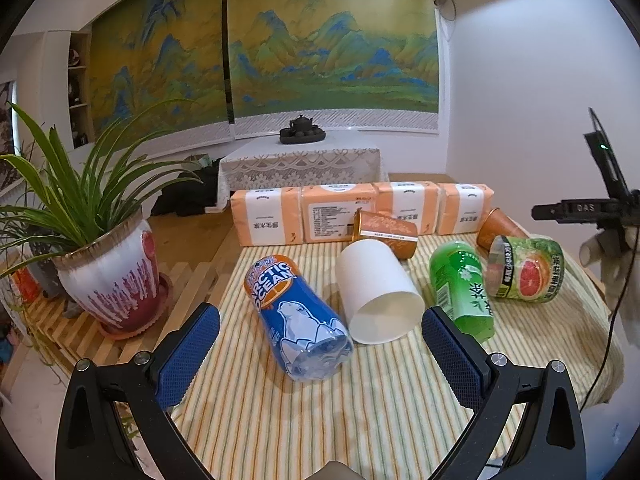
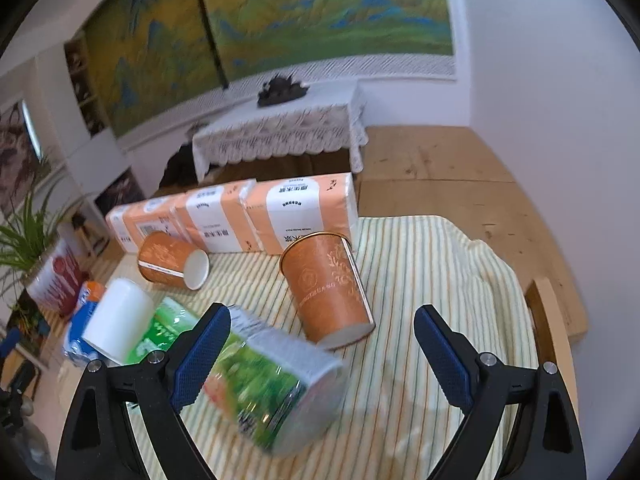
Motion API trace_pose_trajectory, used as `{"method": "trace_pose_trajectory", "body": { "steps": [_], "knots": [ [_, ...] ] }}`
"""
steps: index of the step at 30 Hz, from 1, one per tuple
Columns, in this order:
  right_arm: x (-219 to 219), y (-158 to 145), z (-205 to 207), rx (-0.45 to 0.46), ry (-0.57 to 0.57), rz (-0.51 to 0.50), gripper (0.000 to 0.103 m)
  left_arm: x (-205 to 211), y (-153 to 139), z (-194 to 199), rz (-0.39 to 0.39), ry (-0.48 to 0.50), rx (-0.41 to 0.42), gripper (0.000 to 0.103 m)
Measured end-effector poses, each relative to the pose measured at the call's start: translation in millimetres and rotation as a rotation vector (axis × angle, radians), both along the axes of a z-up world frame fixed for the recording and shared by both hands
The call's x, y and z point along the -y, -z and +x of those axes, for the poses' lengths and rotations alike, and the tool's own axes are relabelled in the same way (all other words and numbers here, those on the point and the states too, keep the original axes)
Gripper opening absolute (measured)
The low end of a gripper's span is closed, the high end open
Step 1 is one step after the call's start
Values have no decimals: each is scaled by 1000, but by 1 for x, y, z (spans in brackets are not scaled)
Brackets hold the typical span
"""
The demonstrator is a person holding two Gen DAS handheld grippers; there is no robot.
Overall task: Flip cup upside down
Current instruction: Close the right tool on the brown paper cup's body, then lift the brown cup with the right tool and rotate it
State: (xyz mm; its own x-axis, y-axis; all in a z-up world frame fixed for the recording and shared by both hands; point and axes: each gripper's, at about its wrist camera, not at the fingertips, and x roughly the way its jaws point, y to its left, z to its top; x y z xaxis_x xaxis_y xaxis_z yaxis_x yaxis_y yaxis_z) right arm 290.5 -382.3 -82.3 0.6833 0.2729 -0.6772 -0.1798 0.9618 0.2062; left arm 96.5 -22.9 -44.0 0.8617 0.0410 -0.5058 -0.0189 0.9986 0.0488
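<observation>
A white paper cup (image 1: 376,292) lies on its side on the striped cloth (image 1: 320,408), mouth toward me, just beyond my open, empty left gripper (image 1: 320,346). Two orange paper cups lie on their sides: one (image 1: 384,234) by the tissue packs, one (image 1: 498,228) at the right. In the right wrist view the nearer orange cup (image 2: 330,290) lies ahead of my open, empty right gripper (image 2: 322,344), the other orange cup (image 2: 172,262) is further left, and the white cup (image 2: 118,320) is at the left.
A blue Arctic Ocean bottle (image 1: 298,320), a green tea bottle (image 1: 462,288) and a grapefruit-label cup (image 1: 526,274) lie on the cloth; the grapefruit cup (image 2: 272,376) is close under my right gripper. Orange tissue packs (image 1: 360,212) line the back. A potted plant (image 1: 108,272) stands left.
</observation>
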Motion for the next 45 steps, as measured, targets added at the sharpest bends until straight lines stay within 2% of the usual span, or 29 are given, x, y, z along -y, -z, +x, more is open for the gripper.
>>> {"method": "trace_pose_trajectory", "body": {
  "steps": [6, 10, 18, 20, 27, 36, 45],
  "knots": [
    [-3, 20, 51, -110, -80, -19, 91, -3, 3, 6, 13, -17, -9, 102],
    [-5, 31, 70, -163, -116, -7, 91, -6, 5, 11, 11, -27, -21, 102],
    [-11, 42, 83, -213, -177, -59, 90, -7, 10, 21, 6, -27, -37, 102],
    [-12, 43, 86, -222, -187, -60, 87, -7, 11, 21, 5, -28, -37, 102],
    [-18, 54, 93, -280, -225, -96, 59, -12, 12, 22, -1, -36, -39, 102],
    [-16, 42, 89, -228, -181, -126, 58, -15, 9, 14, -1, -33, -32, 102],
    [-14, 7, 71, -135, -158, -164, 58, -18, 4, 0, -14, -24, -26, 102]
  ]
}}
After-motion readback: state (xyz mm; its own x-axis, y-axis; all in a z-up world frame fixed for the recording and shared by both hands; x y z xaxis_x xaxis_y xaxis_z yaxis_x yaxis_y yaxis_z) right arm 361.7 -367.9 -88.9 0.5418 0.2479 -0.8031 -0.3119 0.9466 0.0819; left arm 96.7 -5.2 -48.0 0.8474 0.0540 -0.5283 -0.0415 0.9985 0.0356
